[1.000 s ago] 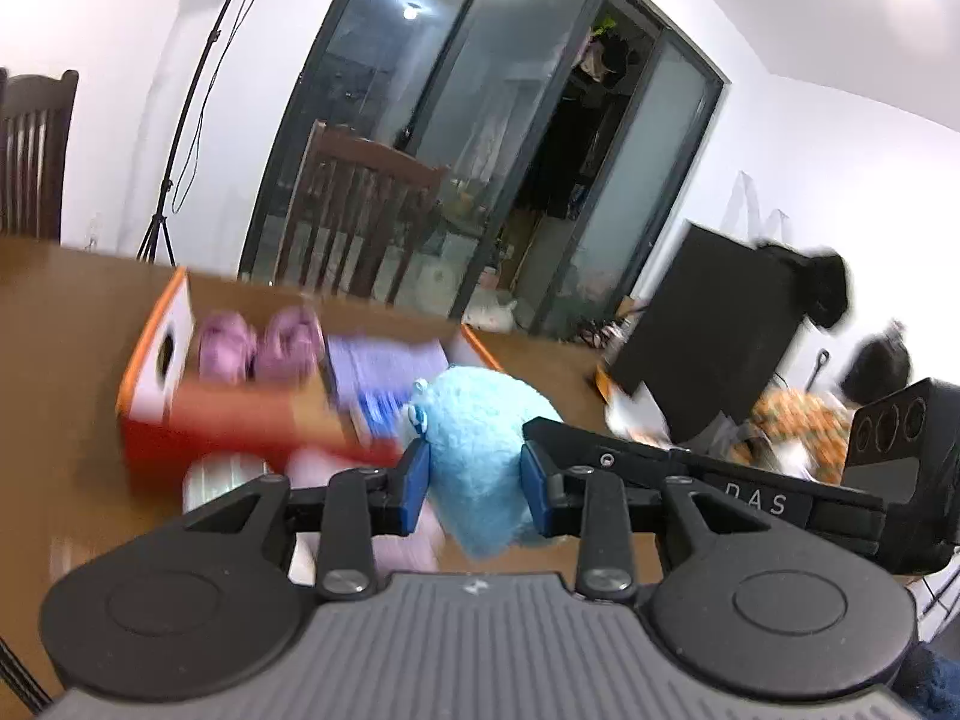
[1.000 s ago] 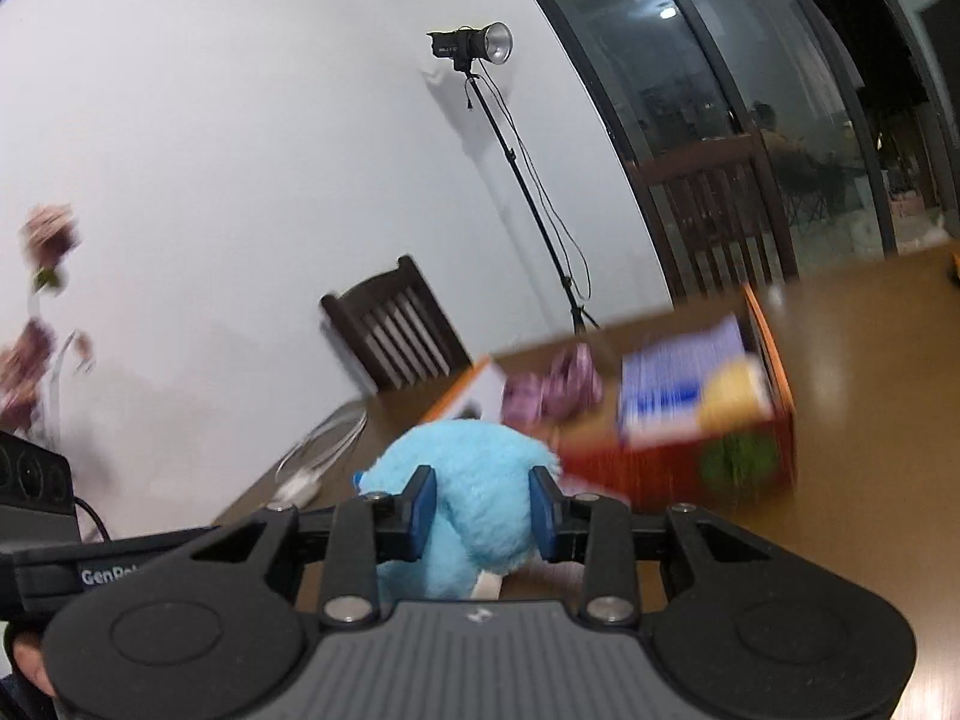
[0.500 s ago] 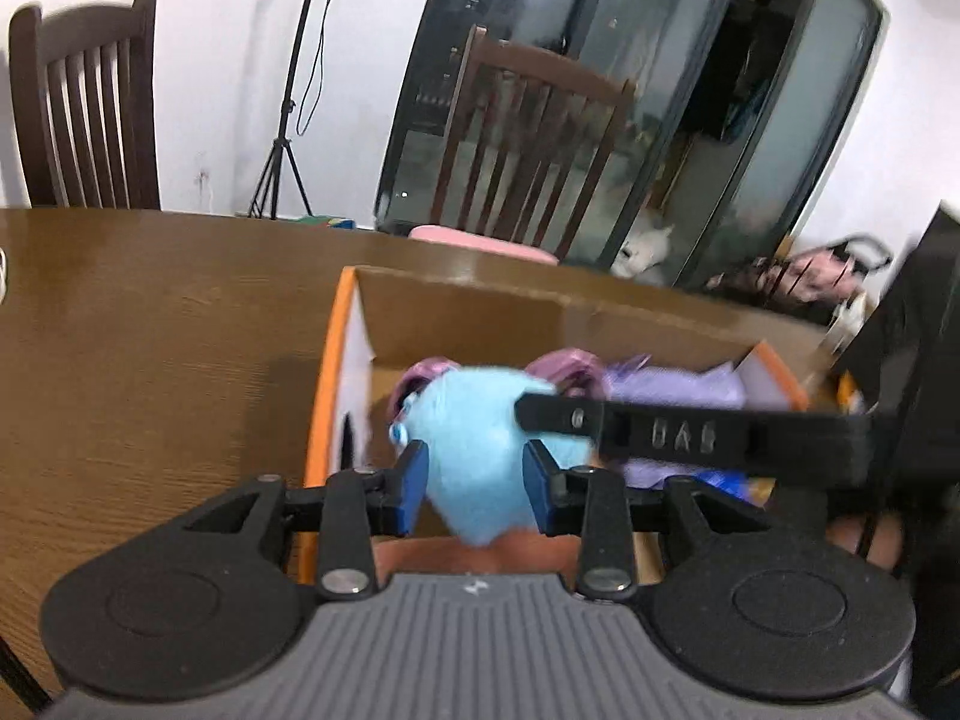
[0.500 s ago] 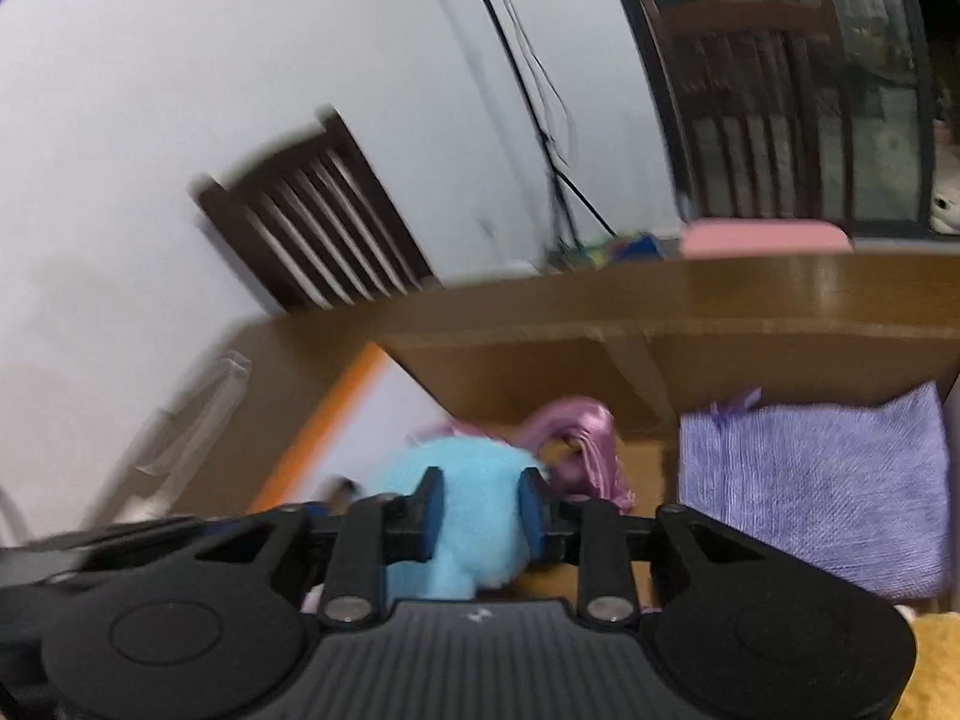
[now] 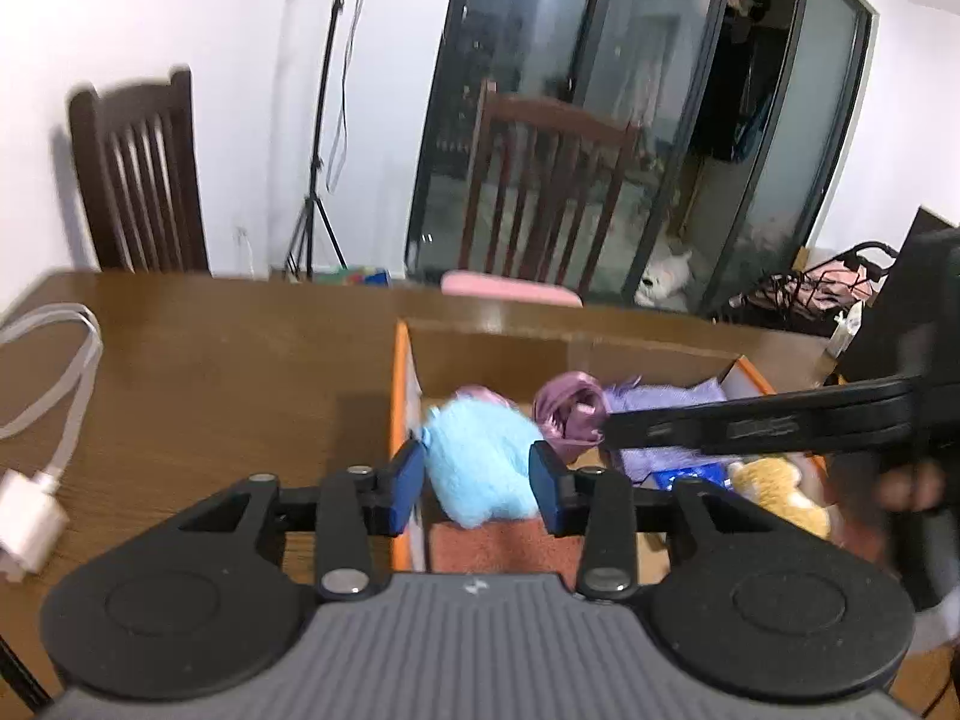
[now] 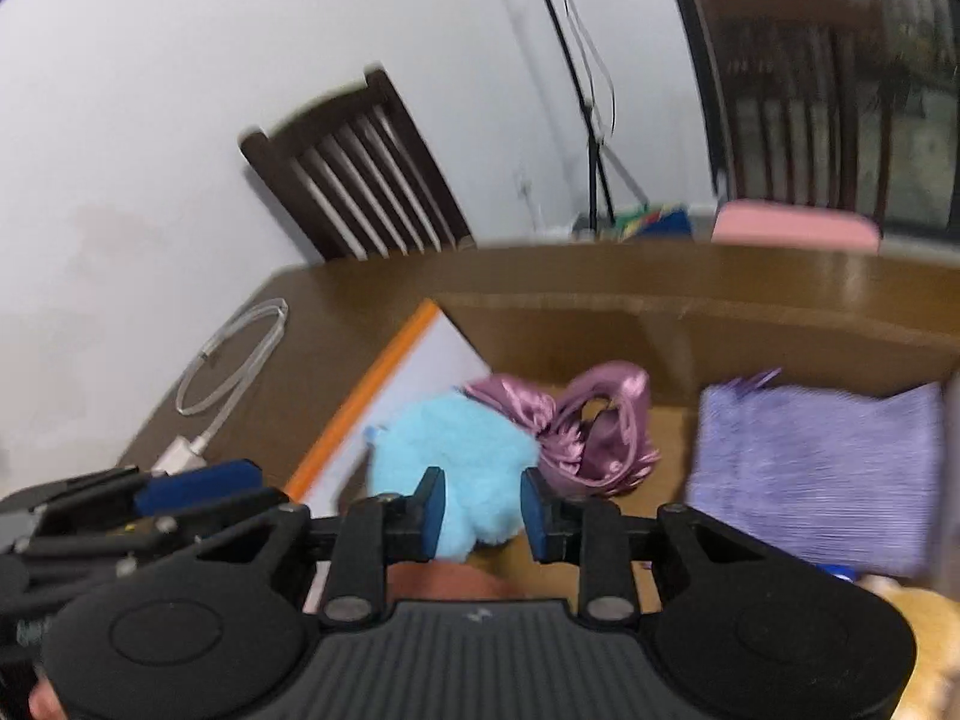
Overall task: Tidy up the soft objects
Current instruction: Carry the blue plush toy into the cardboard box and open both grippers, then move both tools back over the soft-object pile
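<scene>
Both tongs have carried the blue plush toy from above the desk to inside the cardboard box, which a second ago was lying farther away.

From the left wrist view, the left tongs are standing around the toy at the left end of the box, just beside its orange wall. Their jaws have just been opening, and now the blue pads are sitting at the sides of the fur with almost no pressing; I cannot tell if they are touching it. Pink satin scrunchies are lying behind the toy, then a purple cloth, and a yellow plush nearer to the right end. A white cable is lying on the desk at the left.

From the right wrist view, the right tongs are pinching the lower part of the toy, with the fur bulging above their pads. The scrunchies are touching the toy at its right, and the purple cloth is lying apart, further right.
</scene>
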{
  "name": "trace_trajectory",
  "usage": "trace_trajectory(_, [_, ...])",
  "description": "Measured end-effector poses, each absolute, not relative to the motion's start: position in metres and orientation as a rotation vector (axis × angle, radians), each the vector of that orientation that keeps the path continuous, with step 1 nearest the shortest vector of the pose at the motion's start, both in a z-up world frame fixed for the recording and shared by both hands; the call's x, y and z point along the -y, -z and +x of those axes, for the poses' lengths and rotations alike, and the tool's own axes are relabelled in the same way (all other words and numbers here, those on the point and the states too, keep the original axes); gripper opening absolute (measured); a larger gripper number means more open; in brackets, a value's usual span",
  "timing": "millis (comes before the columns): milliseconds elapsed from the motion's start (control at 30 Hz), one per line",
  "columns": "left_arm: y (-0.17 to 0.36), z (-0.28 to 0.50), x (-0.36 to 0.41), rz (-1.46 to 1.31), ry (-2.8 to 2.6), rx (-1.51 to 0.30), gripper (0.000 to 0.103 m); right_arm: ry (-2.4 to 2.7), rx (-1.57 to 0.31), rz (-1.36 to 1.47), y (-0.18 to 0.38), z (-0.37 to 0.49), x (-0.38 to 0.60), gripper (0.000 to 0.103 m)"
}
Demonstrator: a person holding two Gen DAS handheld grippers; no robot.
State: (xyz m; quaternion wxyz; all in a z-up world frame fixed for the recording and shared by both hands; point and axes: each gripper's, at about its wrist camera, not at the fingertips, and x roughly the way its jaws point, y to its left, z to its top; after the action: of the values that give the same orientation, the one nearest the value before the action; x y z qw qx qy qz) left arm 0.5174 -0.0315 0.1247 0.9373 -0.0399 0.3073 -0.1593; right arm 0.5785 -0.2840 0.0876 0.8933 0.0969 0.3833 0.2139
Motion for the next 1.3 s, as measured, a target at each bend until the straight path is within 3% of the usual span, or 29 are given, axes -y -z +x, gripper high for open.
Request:
trace_trajectory(133, [-0.155,0.467,0.021,-0.058,0.352,-0.581,0.049,-0.385,-0.7,0.131,-0.144,0.522,0.308,0.028])
trace_trajectory(200, [-0.166,0.437,0.017,-0.025,0.348,-0.545,0.056,-0.341,-0.652,0.075,-0.168,0.483,0.323,0.035])
trace_trajectory(300, [-0.177,0.398,0.013,0.022,0.323,-0.492,0.079,-0.267,-0.582,-0.002,-0.185,0.43,0.339,0.042])
trace_trajectory(367, [-0.184,0.374,0.012,0.044,0.297,-0.438,0.082,-0.218,-0.524,-0.045,-0.192,0.397,0.344,0.064])
trace_trajectory(433, [-0.189,0.352,0.012,0.069,0.284,-0.388,0.089,-0.167,-0.452,-0.071,-0.197,0.364,0.349,0.076])
trace_trajectory(500, [-0.193,0.33,0.012,0.074,0.267,-0.331,0.098,-0.142,-0.386,-0.093,-0.202,0.334,0.352,0.078])
trace_trajectory(867, [-0.166,0.195,0.002,0.044,0.263,-0.148,0.103,-0.16,-0.222,-0.09,-0.184,0.2,0.345,0.091])
trace_trajectory(1300, [-0.089,0.069,-0.042,0.006,0.245,-0.208,0.103,-0.215,-0.175,-0.008,-0.098,0.037,0.319,0.096])
